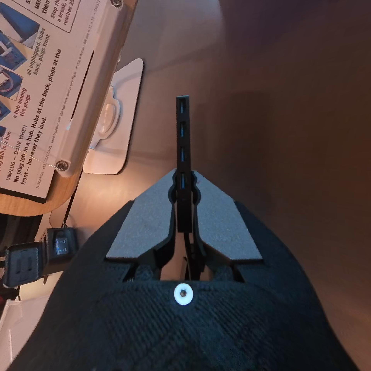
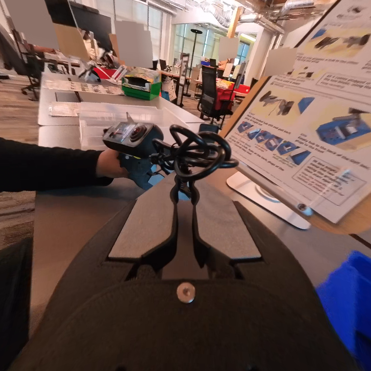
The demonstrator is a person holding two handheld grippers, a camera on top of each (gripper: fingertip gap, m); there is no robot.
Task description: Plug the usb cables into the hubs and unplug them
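Black, slim, bar-shaped hub (image 1: 183,140), clamped edge-on between the jaws of the left gripper (image 1: 183,186), lifted clear of the grey tabletop (image 1: 261,100) with nothing touching it but the fingers; four blue-lined ports in a row along the narrow face, all empty, the nearest one level with the fingertips; thin black lead trailing from its rear end back between the fingers. Right gripper (image 2: 184,190) clenched on what looks like a plug at the root of a glossy, rubbery black cable (image 2: 197,152), looped into a loose tangle above the tips; plug itself too dark and blurred to read. Probably the approach before insertion: best done by keeping the hub rigid and level, turning the plug flat to match the slot, choosing an outer port away from the fingers, then pushing straight along the port's axis without rocking. Worth minding: coil weight pulling the plug askew. Matte grey grip pads (image 1: 148,218) on coarse, layered black plastic. Beyond, a wood-backed instruction board (image 2: 301,124) under clear plastic on a white stand, and a bright blue bin (image 2: 349,297) at the right edge.
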